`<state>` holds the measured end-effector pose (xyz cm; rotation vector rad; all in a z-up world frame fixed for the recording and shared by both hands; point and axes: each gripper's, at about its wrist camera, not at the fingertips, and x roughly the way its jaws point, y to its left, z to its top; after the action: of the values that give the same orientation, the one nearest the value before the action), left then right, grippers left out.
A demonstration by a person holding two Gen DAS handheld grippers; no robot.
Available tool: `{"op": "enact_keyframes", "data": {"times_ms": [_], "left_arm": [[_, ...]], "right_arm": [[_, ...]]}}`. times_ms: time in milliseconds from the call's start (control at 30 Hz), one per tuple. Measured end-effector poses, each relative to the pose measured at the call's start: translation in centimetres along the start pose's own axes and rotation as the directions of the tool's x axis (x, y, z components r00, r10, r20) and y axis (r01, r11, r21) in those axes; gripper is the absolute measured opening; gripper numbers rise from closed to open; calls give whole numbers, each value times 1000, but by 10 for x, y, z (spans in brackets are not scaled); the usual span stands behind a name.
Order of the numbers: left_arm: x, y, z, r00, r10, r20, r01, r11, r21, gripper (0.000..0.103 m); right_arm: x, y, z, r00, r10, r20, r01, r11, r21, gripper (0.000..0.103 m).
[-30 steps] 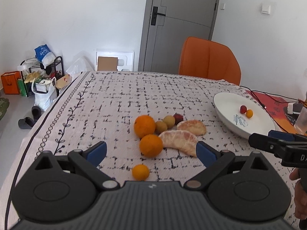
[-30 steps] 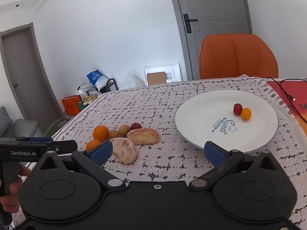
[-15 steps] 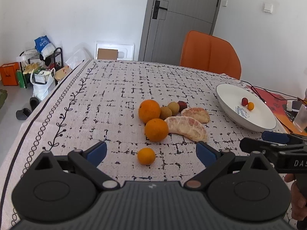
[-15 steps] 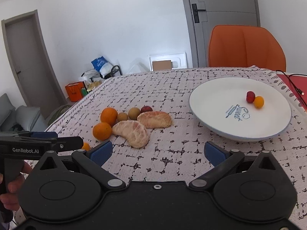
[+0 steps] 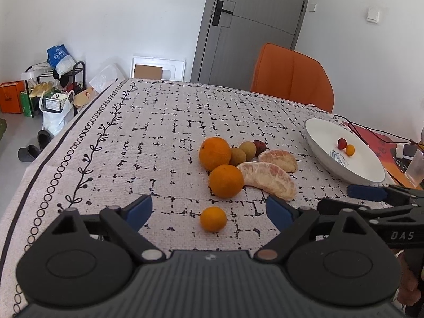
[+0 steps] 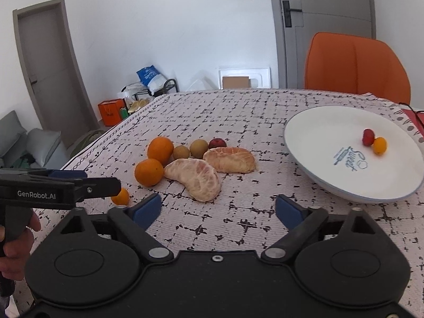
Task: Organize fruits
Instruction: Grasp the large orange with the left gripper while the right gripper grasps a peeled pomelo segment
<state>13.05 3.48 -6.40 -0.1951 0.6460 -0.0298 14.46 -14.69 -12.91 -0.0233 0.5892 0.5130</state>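
Note:
On the patterned tablecloth lie two oranges (image 5: 226, 181) (image 5: 214, 153), two brownish round fruits (image 5: 247, 149), a dark red fruit (image 5: 259, 146) and two peeled citrus segments (image 5: 267, 179) (image 5: 278, 160). A small orange (image 5: 213, 218) lies just ahead of my left gripper (image 5: 209, 209), in line with the gap between its fingertips; the jaws are closing and no pad touches it. My right gripper (image 6: 218, 209) is also closing, with nothing between its fingers, just short of the near segment (image 6: 197, 179). A white plate (image 6: 312, 132) holds a red fruit (image 6: 367, 137) and a small orange fruit (image 6: 379, 145).
An orange chair (image 5: 291, 79) stands behind the table's far edge. Cables and a red mat (image 5: 376, 137) lie right of the plate, with a clear glass (image 5: 416, 169) nearby. In the left wrist view the right gripper (image 5: 371, 193) reaches in from the right. A hand (image 6: 16, 241) holds the left gripper.
Both grippers have come closer to the fruit cluster, which looks larger. The small orange now lies in line with the left fingertips. Both pairs of jaws have narrowed slightly.

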Motion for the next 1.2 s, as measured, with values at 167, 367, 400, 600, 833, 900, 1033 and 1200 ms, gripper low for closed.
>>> {"op": "enact_keyframes", "data": {"times_ms": [167, 367, 400, 600, 833, 900, 1033, 1200], "left_arm": [[7, 0, 3, 1000, -5, 0, 5, 1000, 0, 77], [19, -1, 9, 1000, -17, -9, 17, 1000, 2, 66], [20, -1, 10, 1000, -19, -9, 19, 1000, 4, 66], [31, -6, 13, 999, -27, -19, 28, 999, 17, 62], [43, -5, 15, 999, -20, -30, 20, 1000, 5, 57], [45, -5, 15, 999, -27, -32, 27, 1000, 0, 56], [50, -7, 15, 998, -35, -44, 36, 999, 5, 55], [53, -9, 13, 998, -40, -49, 41, 999, 4, 50]], "right_arm": [[9, 1, 2, 1000, 2, -23, -3, 1000, -6, 76], [19, 1, 6, 999, 15, -41, -16, 1000, -7, 68], [21, 2, 7, 999, 18, -45, -19, 1000, -8, 67], [32, 4, 11, 998, 31, -58, -32, 999, -17, 58], [47, 5, 12, 994, 56, -91, -58, 998, -23, 44], [50, 7, 13, 995, 53, -87, -55, 998, -31, 44], [53, 9, 14, 995, 54, -83, -58, 997, -42, 42], [54, 9, 13, 996, 45, -72, -49, 997, -55, 32]]}}
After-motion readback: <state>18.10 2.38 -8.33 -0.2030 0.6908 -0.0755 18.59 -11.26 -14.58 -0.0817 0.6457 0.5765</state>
